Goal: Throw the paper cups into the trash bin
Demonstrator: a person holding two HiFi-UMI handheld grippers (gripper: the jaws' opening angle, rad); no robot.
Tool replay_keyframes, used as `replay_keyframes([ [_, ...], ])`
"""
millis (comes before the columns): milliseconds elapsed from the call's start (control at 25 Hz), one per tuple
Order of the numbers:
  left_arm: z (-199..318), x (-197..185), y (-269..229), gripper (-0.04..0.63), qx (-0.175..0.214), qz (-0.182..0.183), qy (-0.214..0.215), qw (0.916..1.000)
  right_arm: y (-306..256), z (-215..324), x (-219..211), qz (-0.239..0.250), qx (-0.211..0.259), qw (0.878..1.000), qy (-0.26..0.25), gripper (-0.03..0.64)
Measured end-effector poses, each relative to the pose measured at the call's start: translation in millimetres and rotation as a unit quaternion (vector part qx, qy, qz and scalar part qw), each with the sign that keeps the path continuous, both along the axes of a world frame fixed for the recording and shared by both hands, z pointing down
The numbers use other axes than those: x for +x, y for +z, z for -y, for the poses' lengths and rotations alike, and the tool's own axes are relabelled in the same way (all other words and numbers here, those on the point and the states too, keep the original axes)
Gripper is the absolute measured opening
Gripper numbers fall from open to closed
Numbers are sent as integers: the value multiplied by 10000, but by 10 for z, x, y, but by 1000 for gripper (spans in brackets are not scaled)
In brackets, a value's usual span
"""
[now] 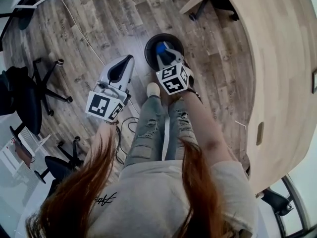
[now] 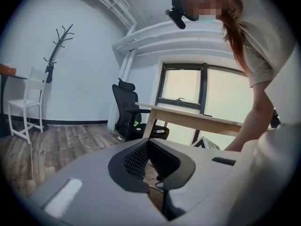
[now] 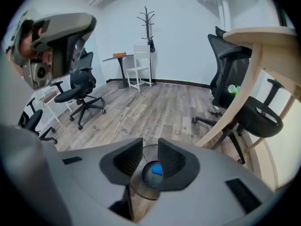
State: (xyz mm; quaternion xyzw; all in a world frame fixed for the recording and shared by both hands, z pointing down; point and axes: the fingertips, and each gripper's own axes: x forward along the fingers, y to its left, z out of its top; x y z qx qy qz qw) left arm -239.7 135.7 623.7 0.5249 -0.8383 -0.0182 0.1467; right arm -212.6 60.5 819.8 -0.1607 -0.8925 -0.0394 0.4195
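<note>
Right hand-held gripper point(image 3: 149, 146) jaws apart, empty, above bin point(image 3: 141, 188), rim mostly hidden by jaws, blue item point(image 3: 156, 169) inside indistinct, left hand-held gripper point(image 2: 147, 144) closed, empty.

1. Trash bin point(image 1: 148, 51) point(image 3: 143, 195): round, dark-rimmed, upright on the wood floor, mouth open upward. Directly below the right gripper point(image 3: 149, 155) and well apart from it, framed in the gap between its spread jaws.
2. Paper cup point(image 3: 156, 169) point(image 1: 161, 48): blue, down inside the bin near its bottom, under the right-hand jaw's side of the gap. Clear of both jaws, too small to tell upright from tipped.
</note>
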Motion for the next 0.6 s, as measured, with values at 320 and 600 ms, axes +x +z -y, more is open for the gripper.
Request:
replay_keyframes([
  [320,70,161,-302,3,104,-54,178,9998,-873,70,212,460,-128,9981,387,98],
  [600,144,343,-580,3,112,-23,404,9991,-1657,126,277,1017,-242,9927,594,97],
])
